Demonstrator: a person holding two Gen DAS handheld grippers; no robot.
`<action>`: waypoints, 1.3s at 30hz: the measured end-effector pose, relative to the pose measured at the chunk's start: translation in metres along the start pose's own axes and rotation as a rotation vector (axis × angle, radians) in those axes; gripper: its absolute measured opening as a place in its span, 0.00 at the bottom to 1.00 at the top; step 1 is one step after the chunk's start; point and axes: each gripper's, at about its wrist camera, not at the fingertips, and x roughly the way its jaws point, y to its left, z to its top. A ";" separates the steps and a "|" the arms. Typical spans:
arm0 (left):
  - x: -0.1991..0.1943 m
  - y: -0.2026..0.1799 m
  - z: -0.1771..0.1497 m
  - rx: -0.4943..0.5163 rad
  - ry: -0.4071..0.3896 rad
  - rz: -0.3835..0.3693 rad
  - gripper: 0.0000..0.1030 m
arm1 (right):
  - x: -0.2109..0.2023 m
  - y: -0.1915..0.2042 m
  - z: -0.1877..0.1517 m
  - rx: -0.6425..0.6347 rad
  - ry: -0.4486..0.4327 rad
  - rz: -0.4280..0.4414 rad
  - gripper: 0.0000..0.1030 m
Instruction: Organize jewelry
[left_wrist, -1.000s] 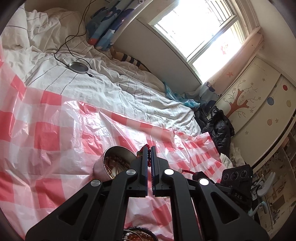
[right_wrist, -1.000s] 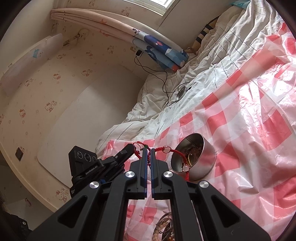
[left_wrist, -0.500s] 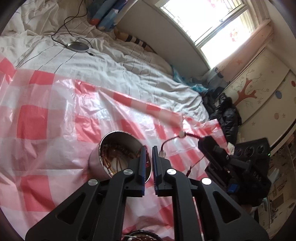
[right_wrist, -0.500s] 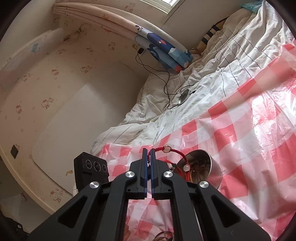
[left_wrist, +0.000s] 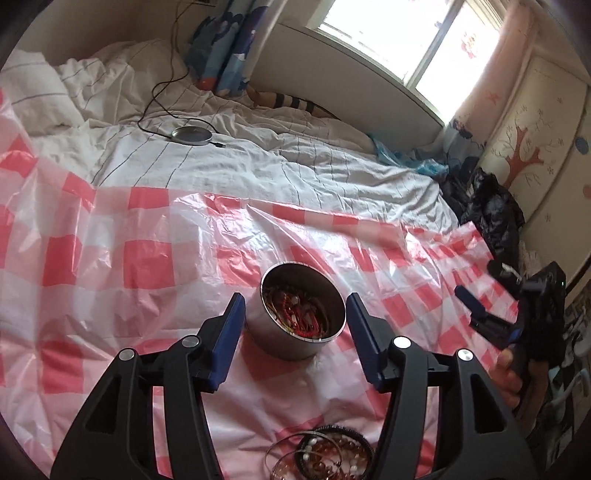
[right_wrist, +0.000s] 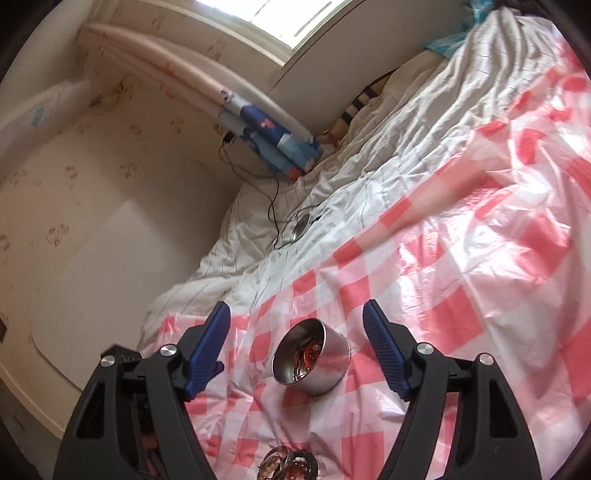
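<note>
Left wrist view: the left gripper (left_wrist: 295, 306) has just been spreading its blue-padded jaws, which now stand apart with nothing pinched; the round shiny steel tin (left_wrist: 301, 319) shows through the gap, beyond the tips, untouched. The tin stands upright on the red-and-white checked plastic sheet (left_wrist: 147, 266) and holds a tangle of red cord and bead jewelry (left_wrist: 297, 314). Nearer the camera than the tin, at the bottom edge, lies a loose pile of brown bead bracelets and thin wire bangles (left_wrist: 325, 458). Right of the tin, well apart, a hand (left_wrist: 511, 376) holds the right gripper (left_wrist: 476, 295), seen side-on.

From the right wrist, the right gripper (right_wrist: 295, 321) has also just been opening; its jaws are wide and empty, and the tin (right_wrist: 314, 358) sits beyond them, its mouth tipped toward the camera. Beyond the tin, on the white striped bedding (right_wrist: 388, 155), rests a grey round disc with a black cable (right_wrist: 301, 229).
</note>
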 end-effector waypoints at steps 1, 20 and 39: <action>-0.003 -0.008 -0.005 0.049 0.017 -0.005 0.53 | -0.013 -0.010 -0.002 0.043 -0.024 0.014 0.72; -0.047 -0.056 -0.116 0.527 0.158 0.064 0.54 | -0.031 -0.015 -0.057 0.144 0.063 0.040 0.73; -0.004 -0.073 -0.142 0.828 0.248 0.217 0.06 | -0.027 -0.012 -0.056 0.146 0.090 0.066 0.78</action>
